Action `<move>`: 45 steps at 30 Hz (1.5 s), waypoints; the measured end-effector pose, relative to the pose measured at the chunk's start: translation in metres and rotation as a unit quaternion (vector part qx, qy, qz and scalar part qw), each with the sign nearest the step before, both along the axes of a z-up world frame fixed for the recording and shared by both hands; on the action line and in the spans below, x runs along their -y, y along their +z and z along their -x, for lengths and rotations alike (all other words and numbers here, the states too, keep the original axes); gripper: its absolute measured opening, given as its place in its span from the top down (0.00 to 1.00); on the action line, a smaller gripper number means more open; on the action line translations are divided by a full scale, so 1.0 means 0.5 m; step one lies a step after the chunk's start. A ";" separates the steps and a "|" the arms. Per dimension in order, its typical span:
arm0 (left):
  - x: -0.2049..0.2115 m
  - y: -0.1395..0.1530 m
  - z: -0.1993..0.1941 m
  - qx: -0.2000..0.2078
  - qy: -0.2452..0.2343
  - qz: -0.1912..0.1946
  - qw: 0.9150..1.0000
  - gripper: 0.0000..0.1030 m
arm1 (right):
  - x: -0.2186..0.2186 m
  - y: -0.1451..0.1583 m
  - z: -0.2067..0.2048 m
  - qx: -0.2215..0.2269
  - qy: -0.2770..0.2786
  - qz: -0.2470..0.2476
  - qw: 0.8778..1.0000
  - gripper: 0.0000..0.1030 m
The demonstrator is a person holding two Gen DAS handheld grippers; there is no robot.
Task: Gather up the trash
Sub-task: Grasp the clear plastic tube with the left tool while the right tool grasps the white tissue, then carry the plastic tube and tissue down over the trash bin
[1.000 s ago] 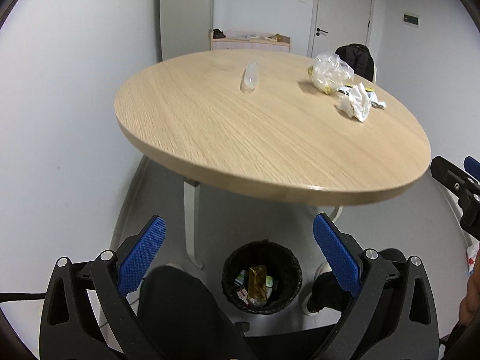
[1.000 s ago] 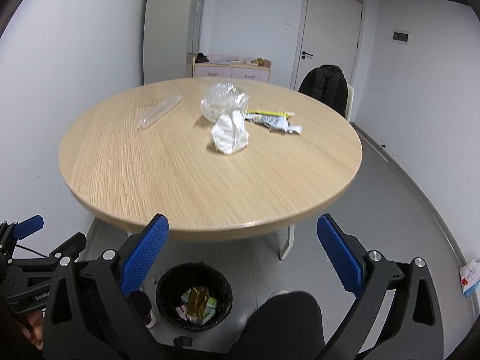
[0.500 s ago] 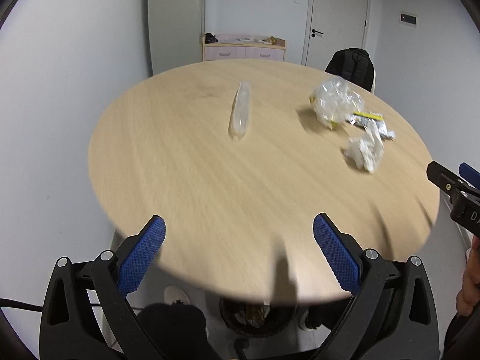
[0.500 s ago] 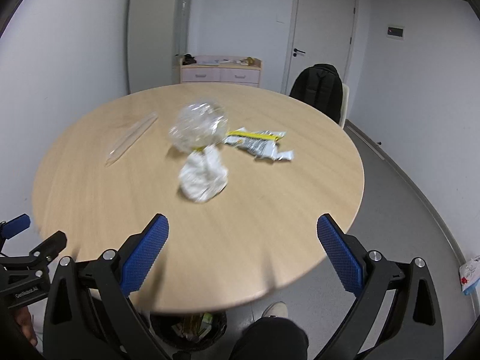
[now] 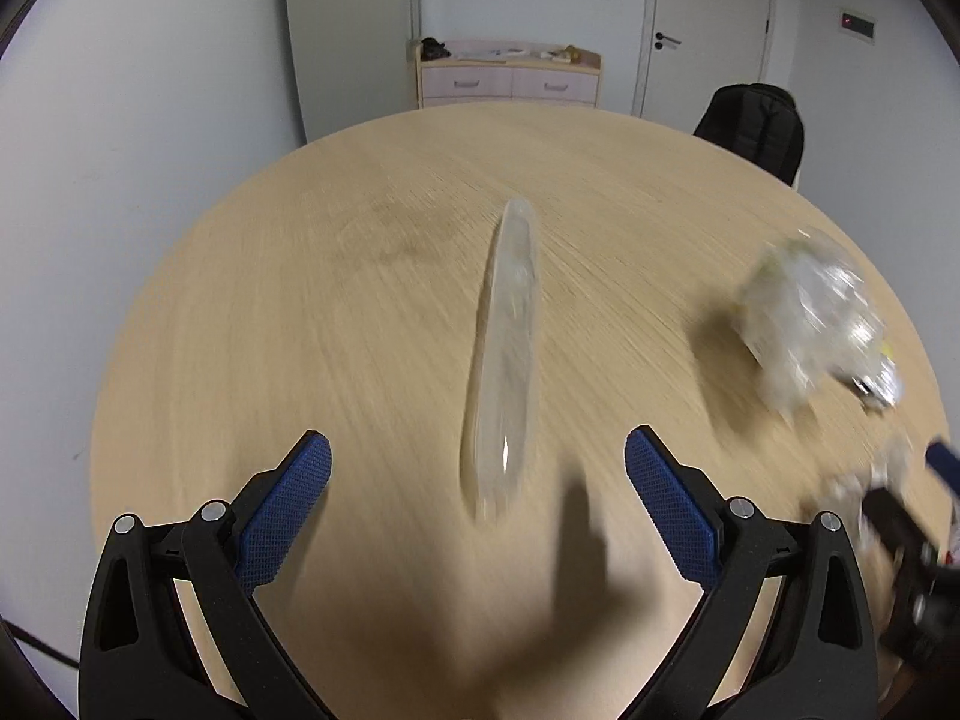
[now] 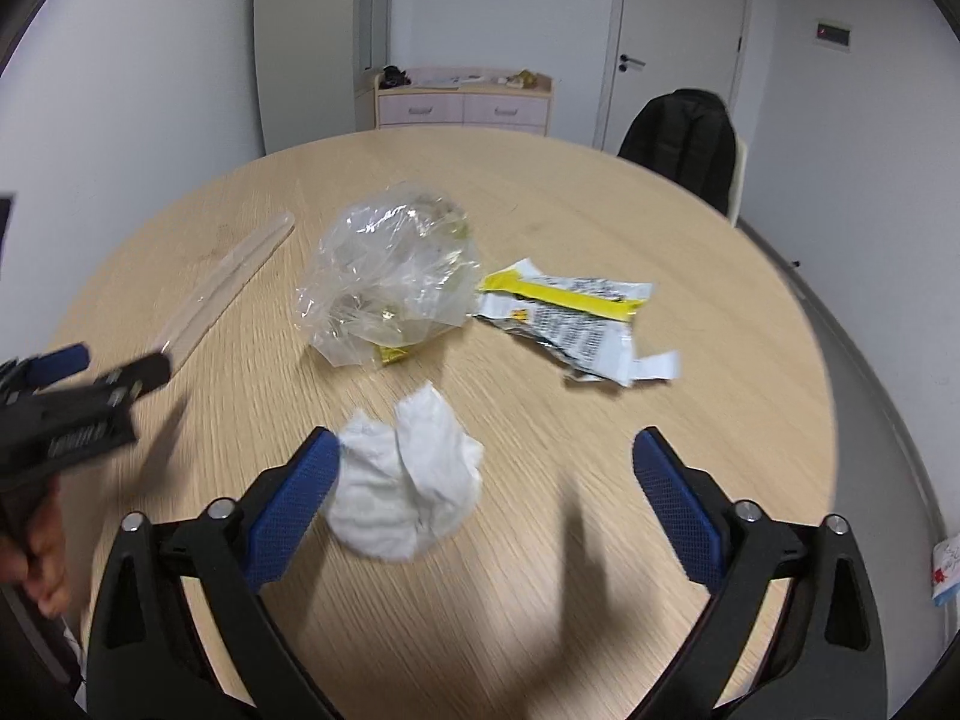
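The right gripper (image 6: 483,480) is closing with the crumpled white tissue (image 6: 405,480) between its jaws, hard against the left pad; closing off-centre could nudge it aside. The left gripper (image 5: 477,474) hangs spread and empty, angled down at the bench (image 5: 240,312), the long clear sleeve (image 5: 504,348) just ahead; thin film could slip. Clear bag (image 6: 390,282) and yellow wrapper (image 6: 570,312) lie beyond the tissue.

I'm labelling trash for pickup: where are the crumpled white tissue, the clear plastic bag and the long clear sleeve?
crumpled white tissue (image 6: 408,480), right wrist view, middle of the wad.
clear plastic bag (image 6: 390,282), right wrist view, centre of the bag.
long clear sleeve (image 5: 504,348), left wrist view, mid-length.
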State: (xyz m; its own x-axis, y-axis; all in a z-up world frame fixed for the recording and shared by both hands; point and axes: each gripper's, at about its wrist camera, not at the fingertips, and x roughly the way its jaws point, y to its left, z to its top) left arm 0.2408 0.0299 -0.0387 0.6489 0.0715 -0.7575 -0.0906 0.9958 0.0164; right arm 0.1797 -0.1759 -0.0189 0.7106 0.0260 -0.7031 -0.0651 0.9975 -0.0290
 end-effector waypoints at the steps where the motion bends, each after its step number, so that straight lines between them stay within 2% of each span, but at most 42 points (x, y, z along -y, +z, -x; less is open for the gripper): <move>1: 0.001 -0.002 -0.019 -0.004 0.000 -0.001 1.000 0.08 | -0.002 -0.007 -0.008 -0.006 0.002 -0.005 1.000 0.17; 6: 0.005 -0.012 -0.081 -0.023 0.003 -0.003 1.000 0.21 | -0.002 -0.034 -0.031 -0.026 0.008 -0.025 0.999 0.34; 8: 0.008 -0.014 -0.093 -0.026 0.006 -0.004 1.000 0.30 | -0.002 -0.040 -0.033 -0.030 0.009 -0.033 0.999 0.38; 13: 0.016 -0.023 -0.103 -0.037 0.008 -0.011 0.999 0.48 | -0.009 -0.045 -0.029 -0.033 0.023 -0.040 0.998 0.59; 14: 0.015 -0.025 -0.105 -0.040 0.009 -0.010 0.999 0.53 | -0.010 -0.046 -0.029 -0.034 0.024 -0.040 0.998 0.61; 18: 0.018 -0.029 -0.107 -0.038 0.010 -0.017 0.999 0.63 | -0.017 -0.051 -0.025 -0.037 0.032 -0.037 0.998 0.72; 19: 0.019 -0.029 -0.105 -0.038 0.009 -0.016 0.999 0.69 | -0.018 -0.052 -0.022 -0.037 0.034 -0.037 0.998 0.74; 22: 0.023 -0.030 -0.101 -0.041 0.007 -0.016 0.999 0.76 | -0.022 -0.053 -0.016 -0.037 0.036 -0.033 0.998 0.82; 27: 0.024 -0.025 -0.085 -0.037 0.008 -0.005 0.999 0.76 | -0.019 -0.053 -0.003 -0.035 0.038 -0.032 0.998 0.88; 34: 0.030 -0.007 -0.042 -0.021 0.004 -0.005 1.000 0.76 | -0.018 -0.045 0.021 -0.030 0.035 -0.033 0.998 0.88; 45: 0.030 0.018 0.034 -0.017 0.003 0.004 1.000 0.76 | -0.016 0.008 0.084 -0.011 0.028 -0.026 0.999 0.88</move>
State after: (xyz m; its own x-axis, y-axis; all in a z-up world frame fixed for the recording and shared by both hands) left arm 0.2239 0.0150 -0.0298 0.6230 0.0690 -0.7791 -0.0964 0.9953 0.0110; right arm 0.1377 -0.1680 -0.0150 0.6913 0.1022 -0.7153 -0.1209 0.9923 0.0250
